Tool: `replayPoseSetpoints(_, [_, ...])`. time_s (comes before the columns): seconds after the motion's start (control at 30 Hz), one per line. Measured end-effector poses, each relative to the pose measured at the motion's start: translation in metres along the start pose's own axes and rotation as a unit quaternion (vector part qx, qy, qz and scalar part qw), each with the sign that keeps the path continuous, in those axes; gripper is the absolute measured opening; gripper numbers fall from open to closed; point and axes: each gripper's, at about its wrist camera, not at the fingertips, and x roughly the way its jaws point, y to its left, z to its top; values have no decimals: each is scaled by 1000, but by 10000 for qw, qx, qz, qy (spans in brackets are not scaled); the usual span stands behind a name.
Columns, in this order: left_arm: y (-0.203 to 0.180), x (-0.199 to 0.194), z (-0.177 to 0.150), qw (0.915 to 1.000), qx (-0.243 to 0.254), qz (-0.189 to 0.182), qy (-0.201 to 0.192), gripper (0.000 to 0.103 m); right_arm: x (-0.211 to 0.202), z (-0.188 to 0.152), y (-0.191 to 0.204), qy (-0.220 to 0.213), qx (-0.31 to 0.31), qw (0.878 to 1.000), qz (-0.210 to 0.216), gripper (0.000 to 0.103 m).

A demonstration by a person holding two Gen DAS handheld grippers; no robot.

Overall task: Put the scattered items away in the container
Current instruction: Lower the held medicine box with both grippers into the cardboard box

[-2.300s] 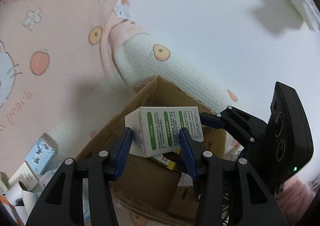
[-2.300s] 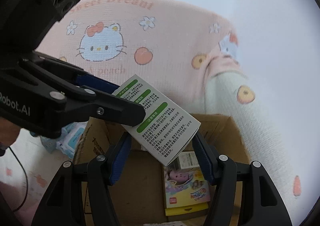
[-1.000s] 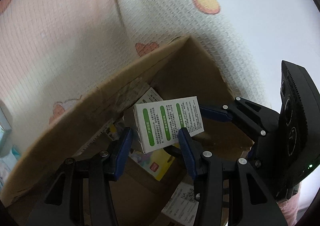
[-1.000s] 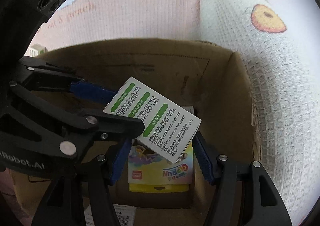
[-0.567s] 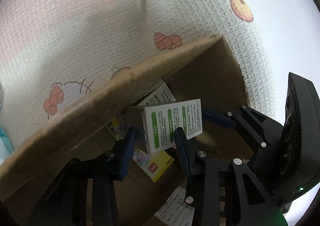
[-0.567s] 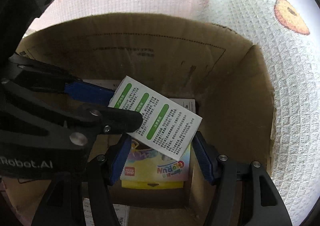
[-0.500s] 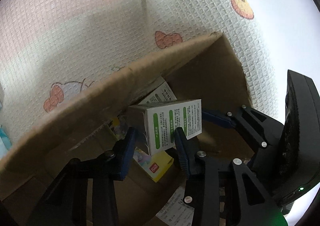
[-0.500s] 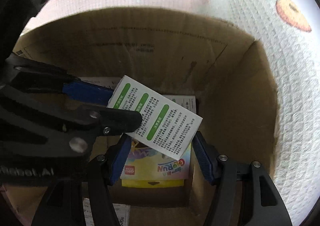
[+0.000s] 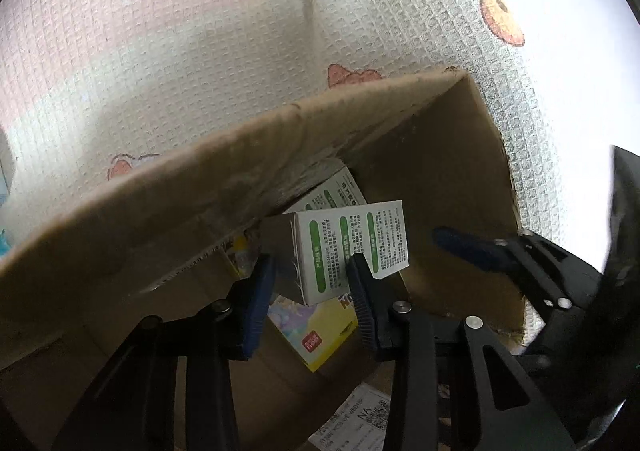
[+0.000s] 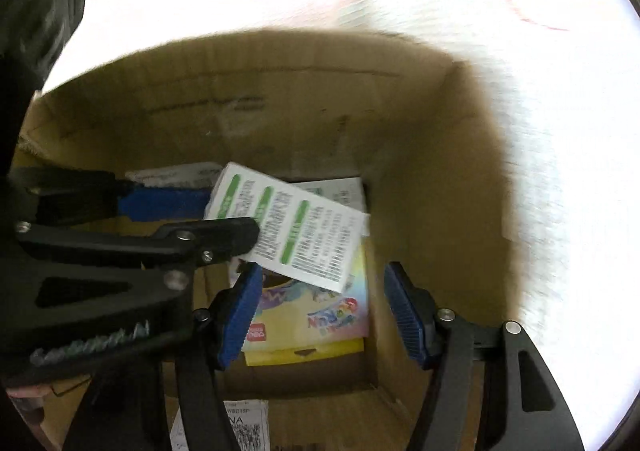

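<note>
A white box with green bars and black print (image 9: 352, 247) hangs inside the brown cardboard box (image 9: 448, 171). My left gripper (image 9: 314, 291) is shut on it, blue pads on both sides. In the right wrist view the same white box (image 10: 292, 231) is tilted, held by the left gripper from the left. My right gripper (image 10: 324, 307) is open just below and in front of it, not touching it. Beneath lies a colourful yellow-edged pack (image 10: 312, 327), which also shows in the left wrist view (image 9: 316, 327).
Another white green-printed box (image 9: 332, 191) leans on the carton's far wall. A white shipping label (image 10: 240, 427) sits on the near flap. The carton (image 10: 432, 155) stands on a pink and white waffle blanket (image 9: 160, 51) with fruit prints.
Both grippers have sunk deeper into the carton with the white box. My right gripper has opened and let go of it; my left gripper still holds it.
</note>
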Motion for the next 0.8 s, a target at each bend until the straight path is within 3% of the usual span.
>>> replayPoseSetpoints(0.13, [0, 4, -2, 10000, -30, -38, 8, 42, -8, -8, -10, 100, 404, 9989, 219, 60])
replayPoseSetpoints(0.23, [1, 5, -2, 10000, -56, -72, 7, 42, 3, -11, -11, 350, 522, 9971, 423, 36])
replayPoseSetpoints(0.4, [-1, 5, -2, 9999, -109, -118, -3, 39, 27, -8, -14, 553, 709, 9944, 559, 35])
replayPoseSetpoints(0.57, [-2, 5, -1, 9999, -121, -100, 28, 37, 30, -1, -19, 389, 828, 9948, 437, 35])
replayPoseSetpoints(0.67, [-3, 3, -8, 9997, -225, -98, 74, 32, 31, 0, -22, 309, 869, 9949, 409, 35])
replayPoseSetpoints(0.8, [2, -9, -16, 9986, -477, 159, -162, 23, 33, 0, -25, 245, 919, 9945, 436, 35])
